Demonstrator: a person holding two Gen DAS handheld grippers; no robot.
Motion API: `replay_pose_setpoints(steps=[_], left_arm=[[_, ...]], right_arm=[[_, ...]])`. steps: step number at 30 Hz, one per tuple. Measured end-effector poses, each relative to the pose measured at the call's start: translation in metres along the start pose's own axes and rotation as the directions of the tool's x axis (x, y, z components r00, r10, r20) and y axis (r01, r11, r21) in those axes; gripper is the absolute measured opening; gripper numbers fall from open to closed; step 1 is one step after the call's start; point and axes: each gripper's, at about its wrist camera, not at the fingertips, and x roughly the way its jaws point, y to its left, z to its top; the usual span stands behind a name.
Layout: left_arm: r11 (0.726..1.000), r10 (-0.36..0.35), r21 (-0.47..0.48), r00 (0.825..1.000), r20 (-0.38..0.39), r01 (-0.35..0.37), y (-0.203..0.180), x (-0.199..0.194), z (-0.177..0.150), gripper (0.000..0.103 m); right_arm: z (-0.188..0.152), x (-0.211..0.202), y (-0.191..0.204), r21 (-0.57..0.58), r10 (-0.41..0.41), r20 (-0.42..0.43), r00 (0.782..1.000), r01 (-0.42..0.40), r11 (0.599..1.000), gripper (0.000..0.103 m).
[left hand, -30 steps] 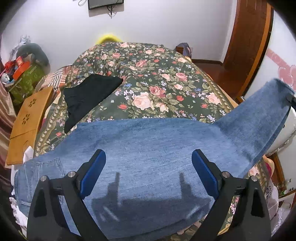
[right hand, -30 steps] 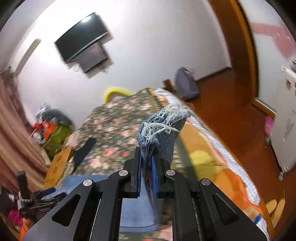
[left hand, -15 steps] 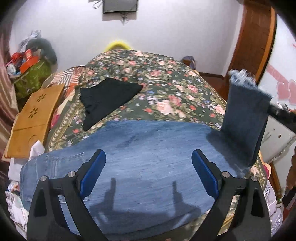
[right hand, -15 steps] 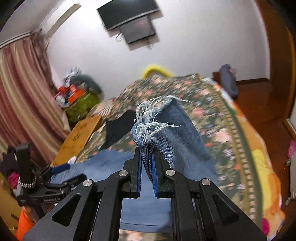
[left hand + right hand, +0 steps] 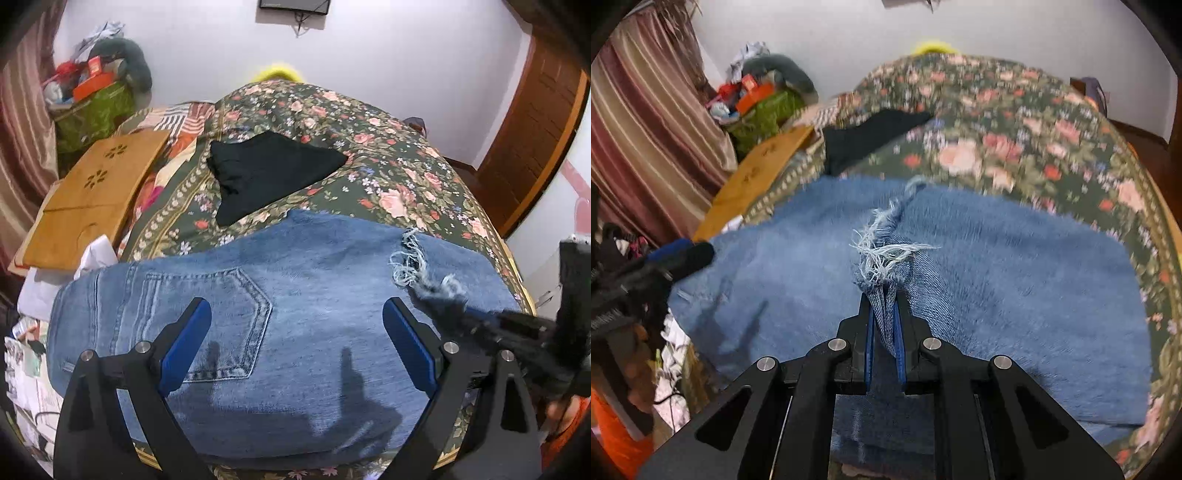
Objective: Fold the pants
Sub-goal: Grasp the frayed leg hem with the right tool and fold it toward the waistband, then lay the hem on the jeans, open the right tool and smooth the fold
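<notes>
Blue jeans [image 5: 295,295] lie across the near end of a floral bedspread [image 5: 369,155], back pocket [image 5: 229,317] facing up at the left. My left gripper [image 5: 295,332] is open and empty just above the jeans. My right gripper [image 5: 884,321] is shut on the frayed leg hem [image 5: 882,258], holding it over the laid part of the jeans [image 5: 1015,277]. The right gripper also shows in the left wrist view [image 5: 491,325], with the frayed hem [image 5: 413,266] at the right. The left gripper shows blurred at the left of the right wrist view [image 5: 665,262].
A black folded garment [image 5: 266,173] lies on the bed beyond the jeans. A wooden lap tray [image 5: 92,199] lies at the bed's left edge. A green bag with clutter [image 5: 92,110] stands at the back left, near a striped curtain [image 5: 646,147]. A wooden door [image 5: 528,147] is at the right.
My right gripper has swung the leg end from the raised right side leftward and down over the jeans. The left gripper has shifted left, so the back pocket now shows.
</notes>
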Motion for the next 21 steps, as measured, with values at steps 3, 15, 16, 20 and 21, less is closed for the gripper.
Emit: replay_pose_setpoints(steps=[3,15,16,20,21], left_arm=[[1.000,0.003,-0.008,1.000,-0.014,-0.003,0.002,0.004,-0.002,0.095],[0.998,-0.024,0.061,1.000,-0.004,0.025,-0.036,-0.001,0.015,0.095],[0.997,-0.033,0.070,0.999,-0.003,0.033,-0.043,0.000,0.018,0.095],[0.989,-0.092,0.114,0.996,-0.010,0.093,-0.078,0.011,0.029,0.091],[0.987,-0.101,0.123,0.995,-0.013,0.102,-0.086,0.014,0.031,0.082]], right_arm=[[-0.005,0.007,0.001,-0.015,-0.008,-0.021,1.000,0.007,1.000,0.012],[0.002,-0.035,-0.010,-0.026,0.005,0.015,1.000,-0.005,1.000,0.038],[0.005,-0.046,-0.021,-0.014,-0.007,0.041,0.999,0.007,1.000,0.038],[0.009,-0.076,-0.058,0.003,-0.073,0.095,0.993,0.073,0.997,0.038],[0.010,-0.081,-0.066,0.009,-0.091,0.101,0.991,0.090,0.996,0.038]])
